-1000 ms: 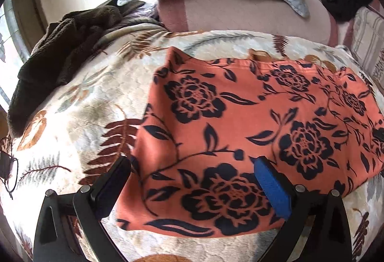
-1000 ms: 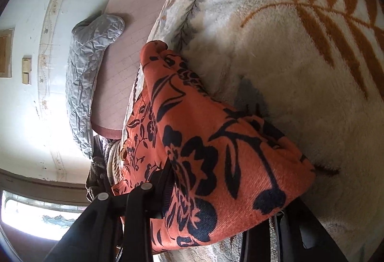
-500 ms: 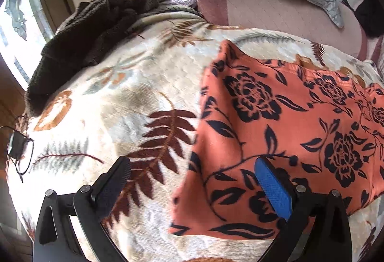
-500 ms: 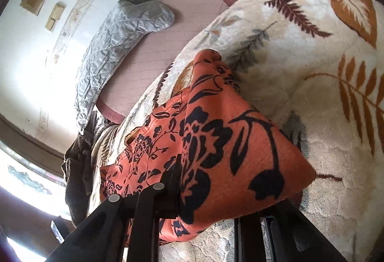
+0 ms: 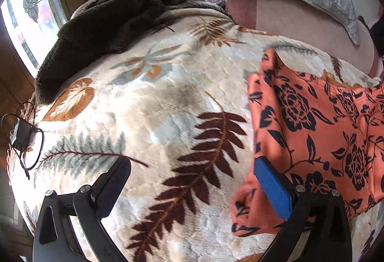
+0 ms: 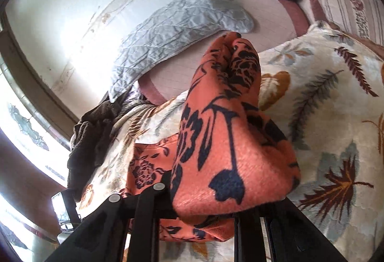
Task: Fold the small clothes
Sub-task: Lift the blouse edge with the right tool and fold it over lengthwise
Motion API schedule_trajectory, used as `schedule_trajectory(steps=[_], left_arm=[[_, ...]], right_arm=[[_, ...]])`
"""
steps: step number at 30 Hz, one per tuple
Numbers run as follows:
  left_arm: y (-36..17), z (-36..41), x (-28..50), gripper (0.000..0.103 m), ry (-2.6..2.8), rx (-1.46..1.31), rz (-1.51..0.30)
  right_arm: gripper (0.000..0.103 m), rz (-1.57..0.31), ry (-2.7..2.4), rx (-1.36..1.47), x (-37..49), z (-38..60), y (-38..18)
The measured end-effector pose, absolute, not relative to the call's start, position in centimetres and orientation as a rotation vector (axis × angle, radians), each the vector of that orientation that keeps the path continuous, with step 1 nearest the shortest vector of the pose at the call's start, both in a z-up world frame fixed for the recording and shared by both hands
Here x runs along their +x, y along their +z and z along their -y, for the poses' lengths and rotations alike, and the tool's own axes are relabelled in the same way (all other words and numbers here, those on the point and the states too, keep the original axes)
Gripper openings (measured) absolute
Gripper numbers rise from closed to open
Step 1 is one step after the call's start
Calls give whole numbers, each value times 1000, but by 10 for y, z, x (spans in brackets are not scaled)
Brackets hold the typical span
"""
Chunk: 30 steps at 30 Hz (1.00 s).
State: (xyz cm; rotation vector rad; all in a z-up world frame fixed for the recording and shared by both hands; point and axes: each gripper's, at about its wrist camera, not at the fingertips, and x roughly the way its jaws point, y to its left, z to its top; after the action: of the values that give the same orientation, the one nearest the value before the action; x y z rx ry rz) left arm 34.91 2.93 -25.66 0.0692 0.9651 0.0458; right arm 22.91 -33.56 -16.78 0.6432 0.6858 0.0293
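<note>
Soft, light, floppy orange floral garment [image 5: 319,132] lying on the leaf-print blanket [image 5: 148,103]; probably best grabbed at an edge or corner. Left gripper [image 5: 194,190] wide open, holding nothing, one pad over the cloth's near edge. Right gripper [image 6: 204,211] pinched onto a lifted bunch of it.

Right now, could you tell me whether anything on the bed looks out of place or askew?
The orange floral garment lies unevenly: the right gripper holds one end bunched and raised off the leaf-print blanket. A dark brown garment is heaped at the bed's edge, and a small black device with a cable sits nearby.
</note>
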Motion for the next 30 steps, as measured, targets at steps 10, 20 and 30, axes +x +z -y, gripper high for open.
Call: schedule_trajectory(steps=[10, 20, 30], left_arm=[[-248, -125, 350, 102, 230, -88, -943], [-217, -107, 334, 102, 67, -143, -804], [-210, 11, 302, 102, -181, 159, -713]], right_arm=[[29, -968, 316, 682, 285, 196, -218], [81, -943, 479, 666, 255, 202, -211], [38, -918, 215, 642, 252, 295, -217]])
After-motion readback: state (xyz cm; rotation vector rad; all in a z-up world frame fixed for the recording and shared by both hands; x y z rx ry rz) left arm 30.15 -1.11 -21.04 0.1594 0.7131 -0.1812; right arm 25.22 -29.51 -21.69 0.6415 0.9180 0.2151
